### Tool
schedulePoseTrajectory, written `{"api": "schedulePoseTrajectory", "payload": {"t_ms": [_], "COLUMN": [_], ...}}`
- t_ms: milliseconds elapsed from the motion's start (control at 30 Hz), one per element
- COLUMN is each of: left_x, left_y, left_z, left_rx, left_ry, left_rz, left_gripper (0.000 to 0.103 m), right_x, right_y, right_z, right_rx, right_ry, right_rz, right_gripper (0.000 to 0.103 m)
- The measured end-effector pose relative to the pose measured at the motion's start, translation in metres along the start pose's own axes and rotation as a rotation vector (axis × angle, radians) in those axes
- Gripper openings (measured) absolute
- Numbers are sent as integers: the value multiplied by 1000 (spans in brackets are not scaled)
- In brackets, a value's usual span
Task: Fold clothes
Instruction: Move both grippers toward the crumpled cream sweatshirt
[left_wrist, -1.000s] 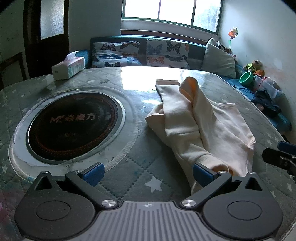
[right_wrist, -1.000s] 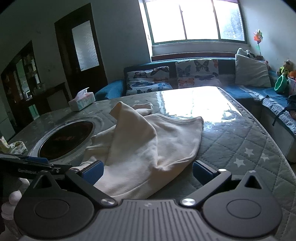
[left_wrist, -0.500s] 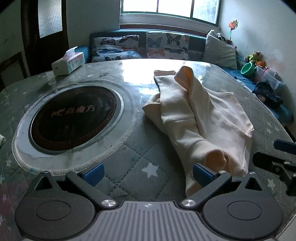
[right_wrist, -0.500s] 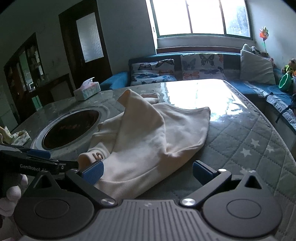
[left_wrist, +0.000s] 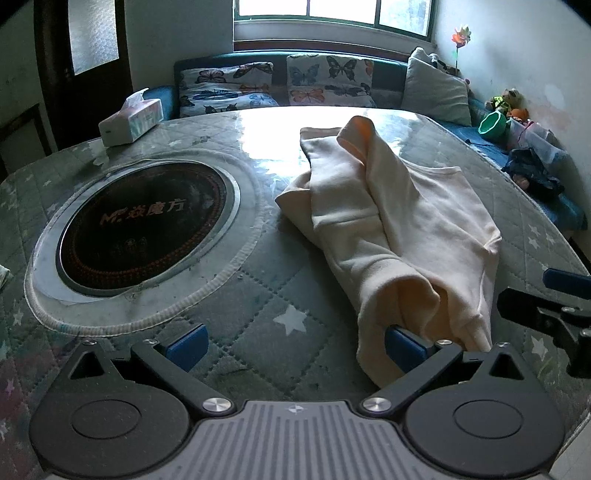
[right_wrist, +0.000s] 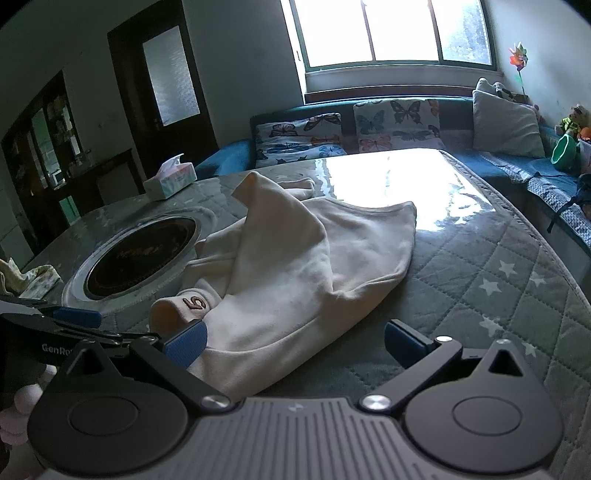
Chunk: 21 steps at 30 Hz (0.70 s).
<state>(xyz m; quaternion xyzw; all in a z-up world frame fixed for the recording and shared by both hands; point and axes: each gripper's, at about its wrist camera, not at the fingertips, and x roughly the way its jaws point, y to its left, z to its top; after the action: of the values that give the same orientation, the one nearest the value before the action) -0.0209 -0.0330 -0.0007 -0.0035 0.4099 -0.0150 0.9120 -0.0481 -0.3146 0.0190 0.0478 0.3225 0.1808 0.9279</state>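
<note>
A cream sweatshirt (left_wrist: 402, 229) lies crumpled on the quilted table cover, one fold standing up in a peak; the right wrist view shows a red number on its near cuff (right_wrist: 195, 303). My left gripper (left_wrist: 295, 341) is open just short of the garment's near end, its right pad under the cloth edge. My right gripper (right_wrist: 293, 341) is open too, its left pad touching the sweatshirt's (right_wrist: 295, 266) near hem. Each gripper shows at the edge of the other's view: the right gripper (left_wrist: 546, 299) and the left gripper (right_wrist: 62, 321).
A round black hotplate (left_wrist: 144, 225) is set into the table (left_wrist: 258, 306) left of the garment. A tissue box (left_wrist: 131, 118) stands at the far left. A sofa with butterfly cushions (left_wrist: 325, 79) runs behind the table. A person's hand (right_wrist: 18, 406) holds the left gripper.
Both grippers have moved forward and lower toward the sweatshirt's near edge; the cloth now reaches their inner pads. The garment itself has not moved.
</note>
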Motion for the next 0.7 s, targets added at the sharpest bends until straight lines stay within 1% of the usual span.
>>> {"api": "schedulePoseTrajectory", "payload": {"t_ms": [333,700], "left_x": [0,3], "left_y": [-8,-9], "left_z": [1,6], "left_rx": [25,37], "left_ry": [8,6], "left_rz": [12,18], "left_gripper": [103,103], "right_x": [0,6], "right_y": [0,3], "right_z": [0,9], "right_rx": [0,-22], "right_ry": [-1,3], "right_rz": [-1,12], "right_gripper": [103,103]}}
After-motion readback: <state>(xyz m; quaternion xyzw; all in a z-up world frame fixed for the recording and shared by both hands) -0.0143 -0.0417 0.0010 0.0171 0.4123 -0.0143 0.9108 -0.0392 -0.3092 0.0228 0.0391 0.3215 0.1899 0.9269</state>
